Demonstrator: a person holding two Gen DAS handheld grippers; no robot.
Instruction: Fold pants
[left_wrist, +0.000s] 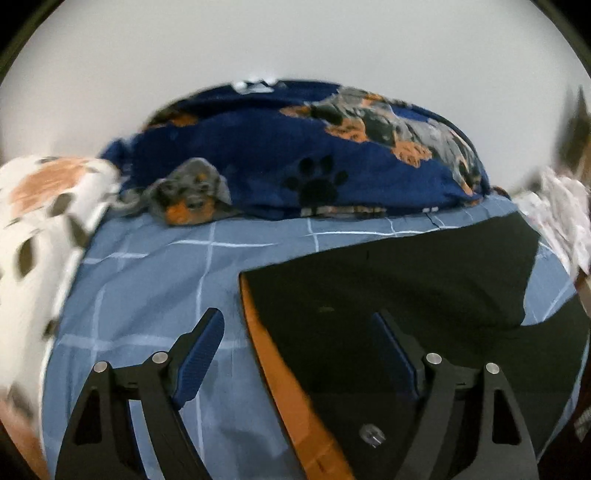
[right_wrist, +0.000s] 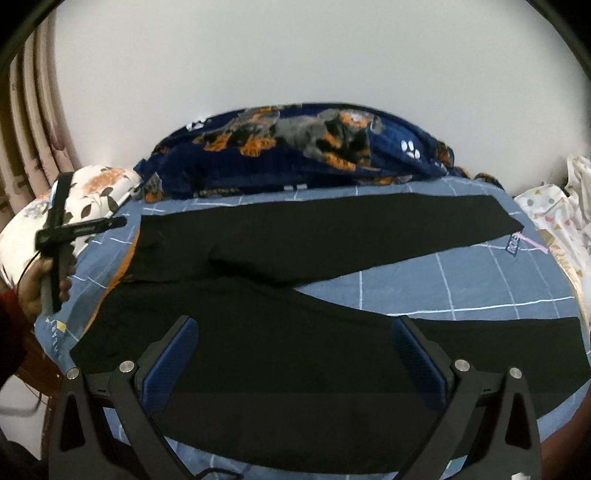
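Observation:
Black pants lie flat on the blue checked bedsheet, their two legs spread apart toward the right. The waist end is at the left and shows an orange lining. My left gripper is open and hovers over that waist edge: one finger is over the sheet, the other over the black cloth. Nothing is pinched between its pads. My right gripper is open above the near leg, holding nothing. At the left of the right wrist view, a person's hand holds the left tool.
A navy blanket with dog and paw prints is bunched along the far side of the bed against a white wall. A floral pillow lies at the left, a white patterned cloth at the right. Curtains hang far left.

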